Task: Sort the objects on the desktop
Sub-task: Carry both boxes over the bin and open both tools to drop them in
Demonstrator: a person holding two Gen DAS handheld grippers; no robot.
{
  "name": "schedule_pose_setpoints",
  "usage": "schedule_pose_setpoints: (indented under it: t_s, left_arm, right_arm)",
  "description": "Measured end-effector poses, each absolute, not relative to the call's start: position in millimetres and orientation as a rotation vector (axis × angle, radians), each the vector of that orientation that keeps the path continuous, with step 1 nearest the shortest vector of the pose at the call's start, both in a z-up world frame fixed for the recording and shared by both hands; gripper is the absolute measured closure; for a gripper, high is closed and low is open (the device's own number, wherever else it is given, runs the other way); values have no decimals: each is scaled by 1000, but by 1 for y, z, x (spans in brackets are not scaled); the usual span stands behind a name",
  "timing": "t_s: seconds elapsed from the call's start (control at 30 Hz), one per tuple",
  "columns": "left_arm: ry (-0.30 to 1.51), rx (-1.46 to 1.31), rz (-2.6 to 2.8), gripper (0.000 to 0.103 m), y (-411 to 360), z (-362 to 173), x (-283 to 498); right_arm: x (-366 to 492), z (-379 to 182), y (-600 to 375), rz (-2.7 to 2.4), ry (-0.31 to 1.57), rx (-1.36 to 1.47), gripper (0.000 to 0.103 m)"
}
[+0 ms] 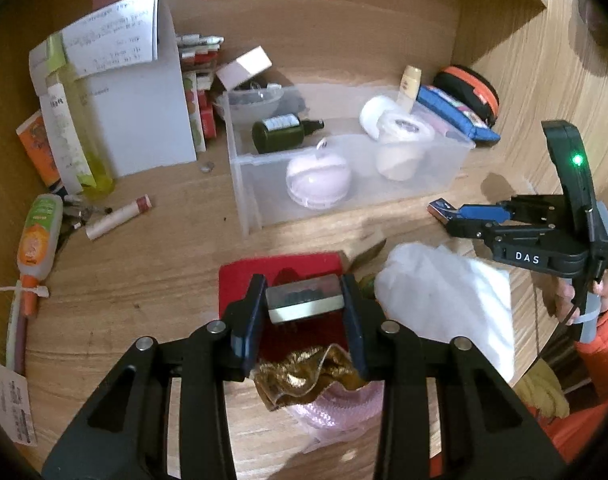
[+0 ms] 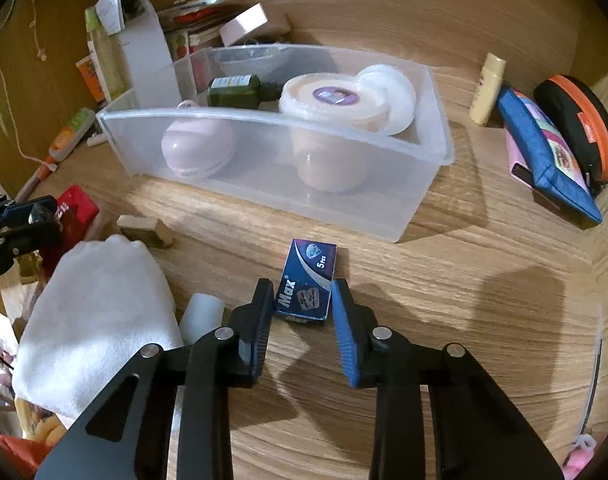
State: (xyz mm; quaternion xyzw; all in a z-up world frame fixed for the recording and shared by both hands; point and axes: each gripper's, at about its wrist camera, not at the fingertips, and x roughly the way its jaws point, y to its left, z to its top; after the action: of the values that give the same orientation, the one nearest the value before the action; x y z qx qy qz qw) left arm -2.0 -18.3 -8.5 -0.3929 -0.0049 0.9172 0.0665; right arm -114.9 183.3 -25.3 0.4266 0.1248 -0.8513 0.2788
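Note:
My left gripper (image 1: pixel 302 303) is shut on a small clear rectangular box (image 1: pixel 304 302) and holds it above a red box (image 1: pixel 287 272) near the desk's front. My right gripper (image 2: pixel 302 298) is closed around the near end of a small blue "Max" blade box (image 2: pixel 308 280); in the left wrist view that box (image 1: pixel 444 209) is lifted off the desk in the right gripper's fingertips. A clear plastic bin (image 2: pixel 404 216) stands behind, holding a pink round case (image 2: pixel 197 148), a white tub (image 2: pixel 328 128) and a dark green bottle (image 2: pixel 233 90).
A white cloth bag (image 2: pixel 91 320) lies left of my right gripper, a white cylinder (image 2: pixel 201 316) beside it. A blue pouch (image 2: pixel 544 148), an orange-rimmed black case (image 2: pixel 580 124) and a cream tube (image 2: pixel 487 88) sit at right. Papers, bottles and a lip balm (image 1: pixel 117 216) crowd the left.

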Motion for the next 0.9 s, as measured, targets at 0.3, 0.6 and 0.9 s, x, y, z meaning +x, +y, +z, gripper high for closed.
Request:
schedule_pose_setpoints:
  t_s: [0.3, 0.6, 0.9]
  left_arm:
    - [-31, -1074, 2813, 67, -25, 18, -9]
    - [-56, -1007, 2855, 67, -35, 34, -29]
    - [-80, -1001, 2842, 67, -37, 37, -56]
  right_arm:
    - [-115, 3, 207, -2327, 204, 1086, 76]
    - [-104, 38, 227, -2380, 133, 979, 76]
    - [-120, 58, 232, -2425, 107, 918, 76]
